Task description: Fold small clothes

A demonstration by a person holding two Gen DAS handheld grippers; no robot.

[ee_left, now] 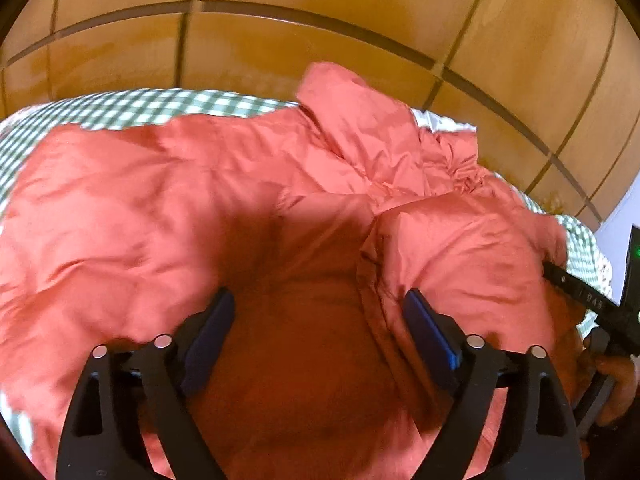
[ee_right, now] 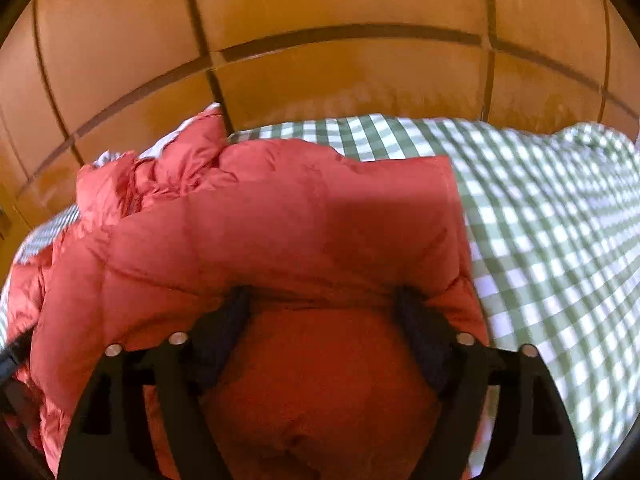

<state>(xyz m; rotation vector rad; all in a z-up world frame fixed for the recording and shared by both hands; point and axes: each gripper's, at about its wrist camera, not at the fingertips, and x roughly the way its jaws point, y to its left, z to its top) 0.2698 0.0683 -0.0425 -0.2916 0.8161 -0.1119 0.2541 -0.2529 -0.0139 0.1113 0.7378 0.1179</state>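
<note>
While both tongs stand above it, the red padded jacket lies spread over a green and white checked cloth, which shows around the jacket at its far edge and at its sides. The left tongs point down at the jacket with their jaws wide apart; the fabric below them is in shadow, and a folded edge with a seam runs just beside the blue pad of one finger, but the pads do not press on anything. The right tongs are also apart, and their dark fingertips sit at a thick fold of the jacket; whether the tips touch this fold I cannot tell, because the picture is blurred there. In the right wrist view the jacket has a straight edge on its right side, and beyond this edge only the checked cloth is seen. At the far side of the jacket a crumpled part, perhaps a hood or a collar, stands up higher than the rest. Behind the jacket there is an orange-brown surface of large tiles with dark joints. At the right of the jacket, in the left wrist view, a part of the other black tool and a hand that holds it are visible.
</note>
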